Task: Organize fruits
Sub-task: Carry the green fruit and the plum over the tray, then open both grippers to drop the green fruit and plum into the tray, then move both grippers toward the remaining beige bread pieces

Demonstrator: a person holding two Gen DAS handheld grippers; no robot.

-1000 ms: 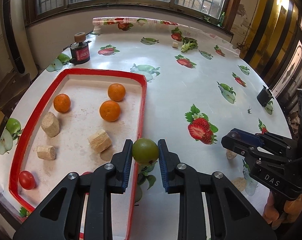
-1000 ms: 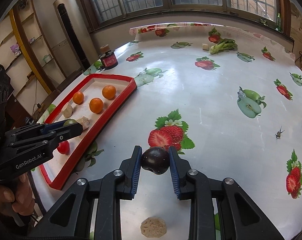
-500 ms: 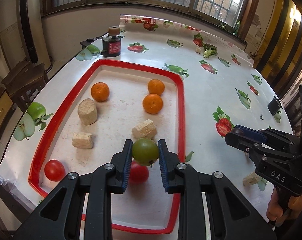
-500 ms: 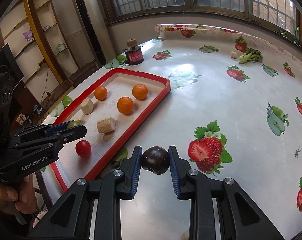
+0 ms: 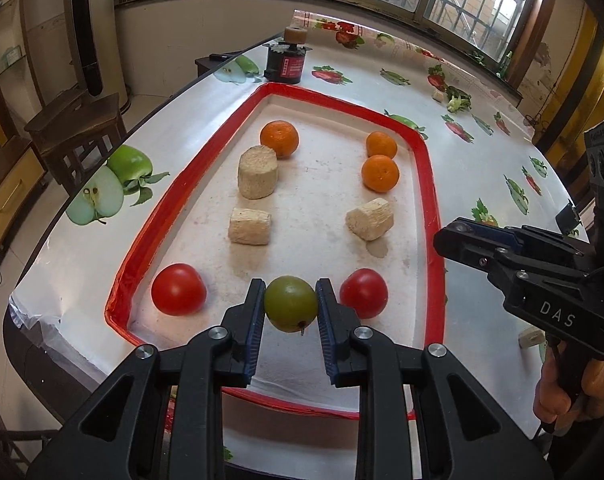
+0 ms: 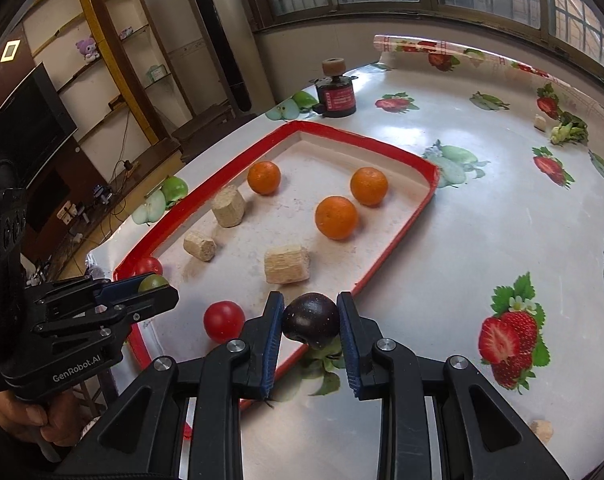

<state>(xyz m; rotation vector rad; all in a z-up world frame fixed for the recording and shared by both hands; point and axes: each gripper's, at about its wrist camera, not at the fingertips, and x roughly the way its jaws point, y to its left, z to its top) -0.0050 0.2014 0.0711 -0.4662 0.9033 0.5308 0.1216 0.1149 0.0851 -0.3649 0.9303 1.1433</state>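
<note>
My left gripper (image 5: 290, 306) is shut on a green fruit (image 5: 290, 303) and hangs over the near end of the red-rimmed tray (image 5: 433, 200), between two red tomatoes (image 5: 178, 289) (image 5: 364, 293). Three oranges (image 5: 279, 138) (image 5: 380, 173) (image 5: 381, 145) and three beige cork-like blocks (image 5: 257, 173) lie further up the tray. My right gripper (image 6: 310, 322) is shut on a dark purple plum (image 6: 310, 320), above the tray's near right rim (image 6: 398, 236). The right wrist view shows the left gripper (image 6: 141, 296) with the green fruit (image 6: 153, 282) at the left.
A dark red jar (image 5: 284, 65) with a cork top stands beyond the tray. A green vegetable (image 6: 570, 132) and a small beige block (image 6: 539, 121) lie at the far right. Another beige piece (image 6: 541, 429) lies near the front edge. A wooden stool (image 5: 77, 128) stands left of the table.
Both grippers have moved left over the table toward the tray, each still holding its fruit. The left one now hangs over the tray's near end, and the right one has reached the tray's rim.
</note>
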